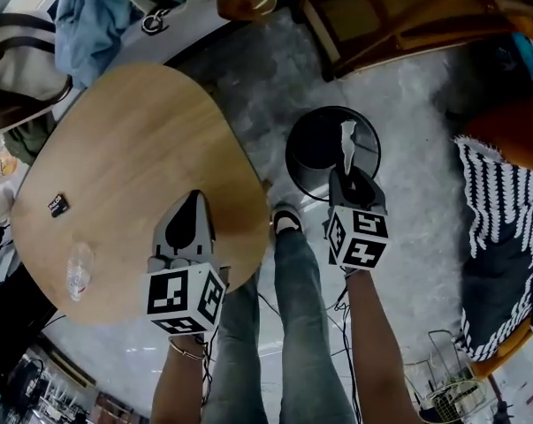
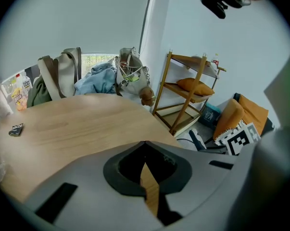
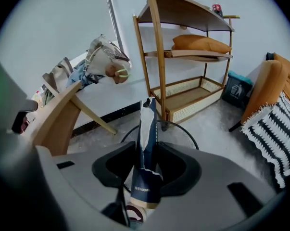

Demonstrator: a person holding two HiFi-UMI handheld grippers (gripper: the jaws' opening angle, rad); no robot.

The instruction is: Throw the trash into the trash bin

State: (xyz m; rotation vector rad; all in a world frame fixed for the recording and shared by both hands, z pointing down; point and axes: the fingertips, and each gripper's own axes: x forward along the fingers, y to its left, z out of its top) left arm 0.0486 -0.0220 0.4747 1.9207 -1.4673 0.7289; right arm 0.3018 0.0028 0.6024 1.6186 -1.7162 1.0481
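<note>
Two pairs of tongs sit nearest the camera, one in each of the person's hands. The right tongs [image 1: 347,173] are clamped on a torn dark-blue wrapper [image 3: 145,143]. They pinch it low, so its ragged, white-edged top stands clear beyond the tips. They hang directly over the trash bin [image 1: 292,153] and point steeply down into it, which looks like the position for letting the wrapper drop inside. The left tongs [image 1: 194,200] are off to the bin's left, over the near edge of the wooden bench [image 1: 133,140]. Their tips are together with nothing between them; they seem idle and kept out of the way.

The print on the wrapper is too small to read, and the tongs hide its lower end. Whether anything already lies in the bin's black inside I cannot tell. Farther left of the bin, on the bench, lie a clear crumpled plastic thing [image 1: 79,270] and a small dark object [image 1: 58,205], neither plain enough to name. Beyond the bin stands a wooden shelf [image 3: 183,52], cut off by the frame edge in the head view.
</note>
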